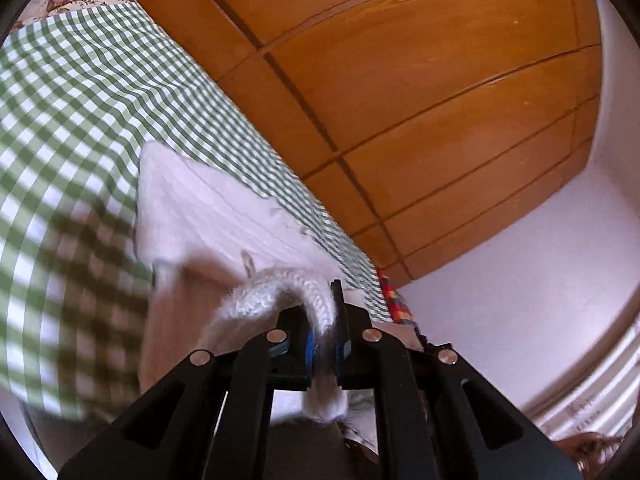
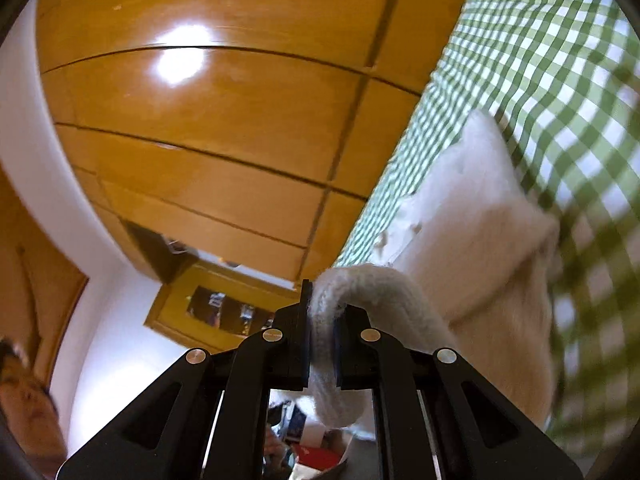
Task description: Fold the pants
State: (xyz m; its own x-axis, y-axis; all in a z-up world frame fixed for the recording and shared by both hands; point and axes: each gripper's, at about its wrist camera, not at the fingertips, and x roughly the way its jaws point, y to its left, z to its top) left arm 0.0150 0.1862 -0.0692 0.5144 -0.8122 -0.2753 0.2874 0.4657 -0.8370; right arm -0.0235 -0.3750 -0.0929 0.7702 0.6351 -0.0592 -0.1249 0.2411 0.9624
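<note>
Both grippers, left (image 1: 324,336) and right (image 2: 323,336), pinch our fuzzy cream knit pants (image 1: 208,216); we'd keep them level and taut ahead.

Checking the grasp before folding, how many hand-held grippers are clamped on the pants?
2: the left hand-held gripper and the right hand-held gripper each pinch a knit edge of the white pants.

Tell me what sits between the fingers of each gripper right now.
Both grip the white knit pants. In the left wrist view, the left gripper pinches a thick knit edge of the pants; in the right wrist view, the right gripper clamps another.
</note>
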